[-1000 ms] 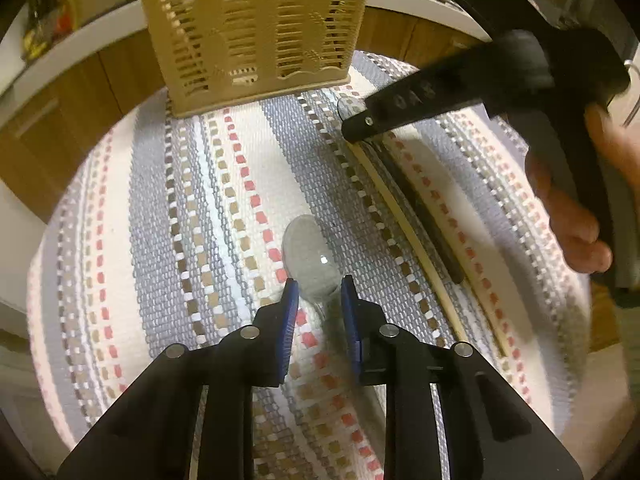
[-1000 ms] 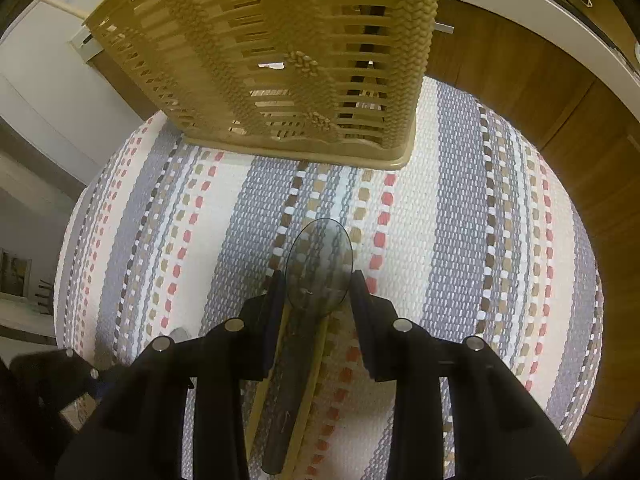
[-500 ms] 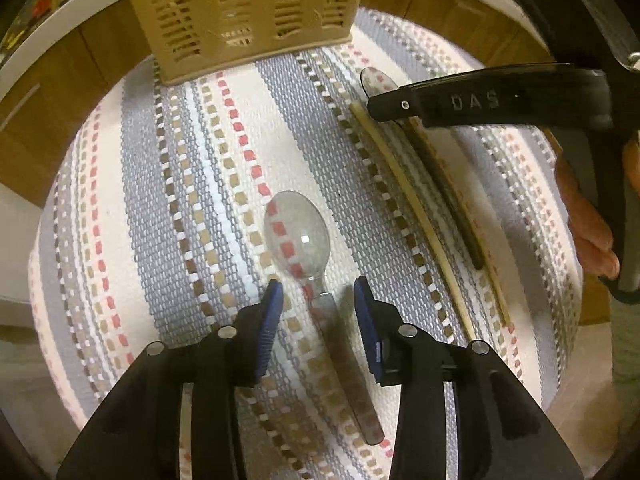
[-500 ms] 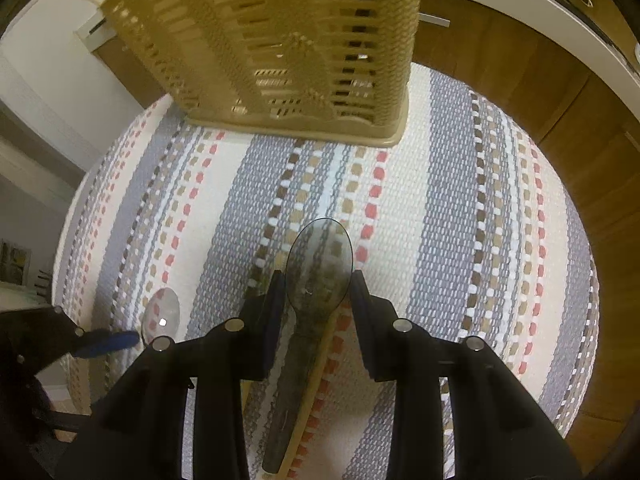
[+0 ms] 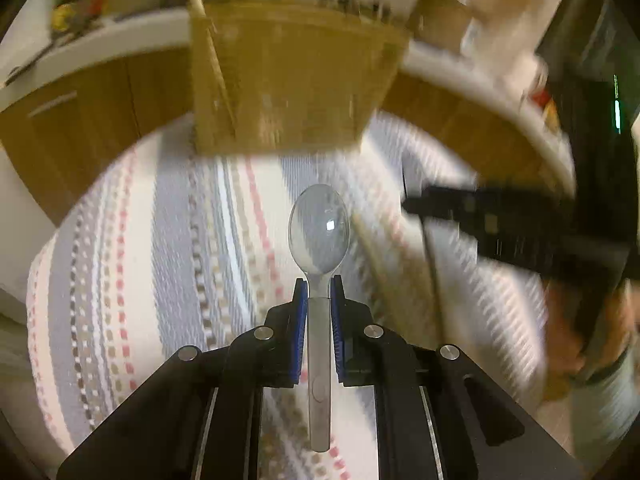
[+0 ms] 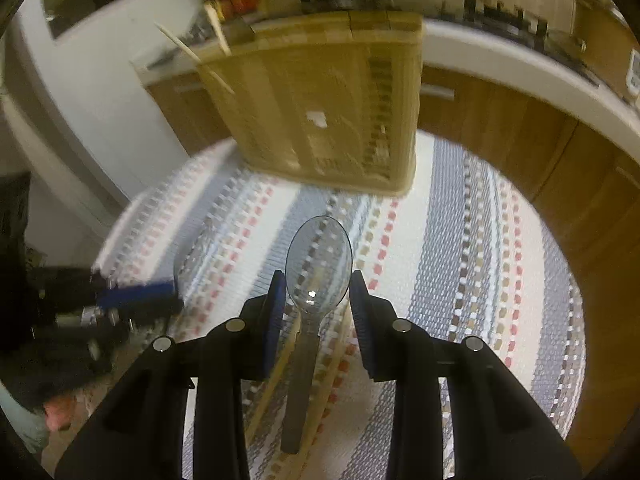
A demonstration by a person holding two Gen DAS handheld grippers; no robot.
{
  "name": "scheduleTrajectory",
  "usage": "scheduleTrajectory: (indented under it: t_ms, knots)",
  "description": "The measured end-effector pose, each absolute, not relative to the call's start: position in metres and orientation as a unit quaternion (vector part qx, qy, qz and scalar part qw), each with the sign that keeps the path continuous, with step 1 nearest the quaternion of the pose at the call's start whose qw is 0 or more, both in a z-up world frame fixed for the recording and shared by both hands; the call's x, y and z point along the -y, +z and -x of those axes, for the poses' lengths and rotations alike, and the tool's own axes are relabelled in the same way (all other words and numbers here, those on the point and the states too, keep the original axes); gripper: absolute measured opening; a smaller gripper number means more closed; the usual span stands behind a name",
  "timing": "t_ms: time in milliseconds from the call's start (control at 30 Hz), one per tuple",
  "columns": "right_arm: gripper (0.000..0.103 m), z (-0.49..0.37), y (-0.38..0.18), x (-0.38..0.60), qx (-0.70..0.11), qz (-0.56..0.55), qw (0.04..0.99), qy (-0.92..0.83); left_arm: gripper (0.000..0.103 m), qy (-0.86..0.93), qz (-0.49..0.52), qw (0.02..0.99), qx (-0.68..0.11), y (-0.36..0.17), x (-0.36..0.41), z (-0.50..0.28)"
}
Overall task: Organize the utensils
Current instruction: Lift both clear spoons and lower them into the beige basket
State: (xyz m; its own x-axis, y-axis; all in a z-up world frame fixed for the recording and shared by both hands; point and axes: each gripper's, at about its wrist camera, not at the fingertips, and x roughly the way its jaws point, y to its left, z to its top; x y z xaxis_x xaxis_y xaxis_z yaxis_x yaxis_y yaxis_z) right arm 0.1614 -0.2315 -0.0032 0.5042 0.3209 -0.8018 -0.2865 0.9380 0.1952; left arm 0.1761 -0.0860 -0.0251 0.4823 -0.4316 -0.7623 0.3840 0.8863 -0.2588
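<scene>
The left gripper [image 5: 319,296] is clamped tight on the neck of a clear spoon [image 5: 319,236], blue pads [image 5: 301,300] pressed to either side, bowl pointing forward, handle running back between the fingers. The spoon is up off the striped cloth [image 5: 160,264]. The right gripper [image 6: 318,300] has its jaws spread around the bowl of a dark spoon [image 6: 319,264]; whether the pads actually touch it, I cannot tell. That spoon's handle trails back above the chopsticks [image 6: 280,368] lying on the cloth.

Out ahead stands the tan slotted basket [image 6: 320,108] at the far edge of the cloth, a chopstick [image 5: 208,44] leaning out of it. Beyond, wooden cabinet fronts [image 6: 520,136] under a white countertop [image 6: 500,56], with clutter on top, blurred. The right wrist view catches the left gripper low at the left, with its spoon a faint smear.

Compared with half a second ago: the left jaws, which then stood apart around the spoon lying flat, have closed, and the spoon has come up. The basket now looms nearer and lower in both views, and both pictures are streaked with motion. The right gripper's jaws frame the dark spoon just as they did.
</scene>
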Motion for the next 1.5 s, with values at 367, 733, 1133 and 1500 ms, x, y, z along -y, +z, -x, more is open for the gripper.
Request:
scheduleTrajectory:
  t_ms: [367,733,1133,1500]
  knots:
    - [0.029,-0.105,0.062,0.255,-0.298,-0.045,0.934,0.192,0.01,-0.246,0.085,0.938,-0.228,0.067,0.052,-0.149]
    - [0.029,-0.135,0.12,0.257,-0.218,-0.061,0.961,0.161,0.01,-0.233,0.1,0.962,-0.103,0.135,0.048,-0.155]
    - [0.029,-0.184,0.171,0.265,-0.166,-0.074,0.977,0.115,0.01,-0.188,0.1,0.976,-0.044,0.147,0.058,-0.22]
    - [0.029,-0.221,0.151,0.257,-0.146,-0.028,0.988,0.04,0.01,-0.136,0.089,0.985,-0.054,0.113,0.071,-0.263]
